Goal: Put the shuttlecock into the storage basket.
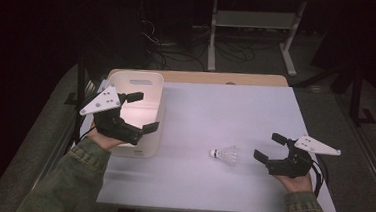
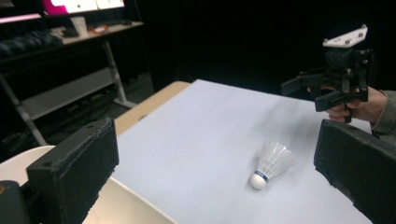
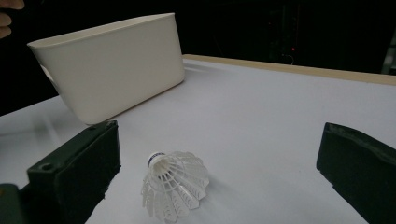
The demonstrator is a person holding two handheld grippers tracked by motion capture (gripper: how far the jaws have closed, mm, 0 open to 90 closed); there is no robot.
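Two grippers are up over the bench (image 1: 195, 181), one in each of the person's hands, and both have their jaws spread wide with nothing between them. In the high view the left gripper (image 1: 143, 112) sits at the left of the frame, hanging over the near end of the white bin (image 1: 150, 78) that stands on the left part of the bench. The right gripper (image 1: 269, 147) is low at the right of the frame, pointing toward the middle. The shuttlecock (image 1: 225, 154) lies on its side on the white sheet, just left of the right gripper's jaws and apart from them, its cork end turned toward the bin and its skirt toward the right gripper. In the right gripper view the shuttlecock (image 3: 173, 184) lies at bottom centre between the two black jaws, touching neither, with the bin (image 3: 116, 65) well beyond it at upper left. In the left gripper view the shuttlecock (image 2: 272, 163) lies right of centre, and the right gripper (image 2: 304, 94) is at upper right
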